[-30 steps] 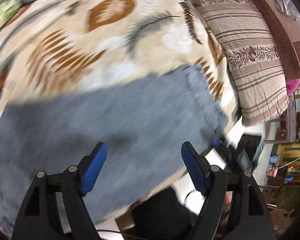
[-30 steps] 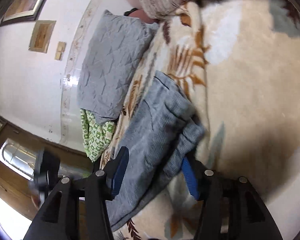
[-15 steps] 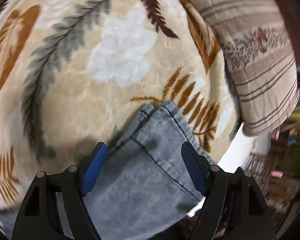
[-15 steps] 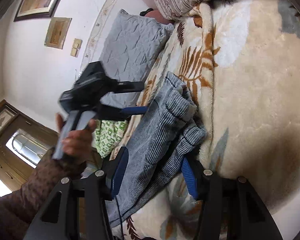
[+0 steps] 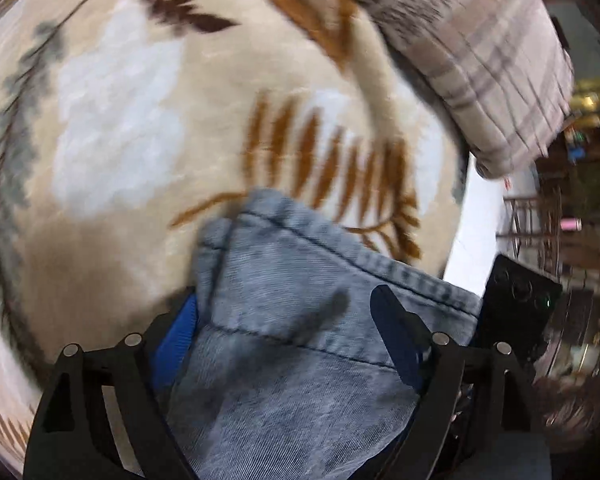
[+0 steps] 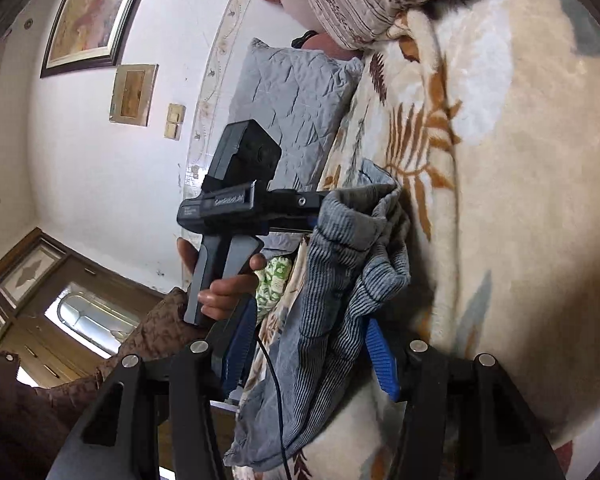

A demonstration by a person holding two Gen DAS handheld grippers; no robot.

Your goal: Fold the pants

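1 pair of faded grey-blue denim pants (image 6: 332, 304) on the bed, 2 tools in play, 1 hand (image 6: 224, 284) visible w/ a brown patterned sleeve (image 6: 148, 340). Pants lie along the near edge of the cream fleece blanket w/ brown and grey leaf print (image 6: 500, 208), long axis running away from the right tool (image 6: 308, 354) toward the grey quilted pillow (image 6: 296, 108). They're doubled over and bunched, stitched hems stacked at the end under the left tool (image 5: 292, 344); ridged folds show in the right wrist view.

Left tool points steeply down over that hem end, jaws spreading wider right now, cloth lying between the blue pads (image 5: 176, 340) but not pinched. Left view is blurred.

Right tool sits about level at the bed edge, jaws half spread, a bunched fold of denim between them; right pad (image 6: 382, 360) touches the cloth, left one looks clear, can't tell if it's really gripping.

1 beige striped quilt (image 5: 484, 68) is heaped at the far corner, 1 green-and-white cloth (image 6: 274, 284) peeks past the pants.
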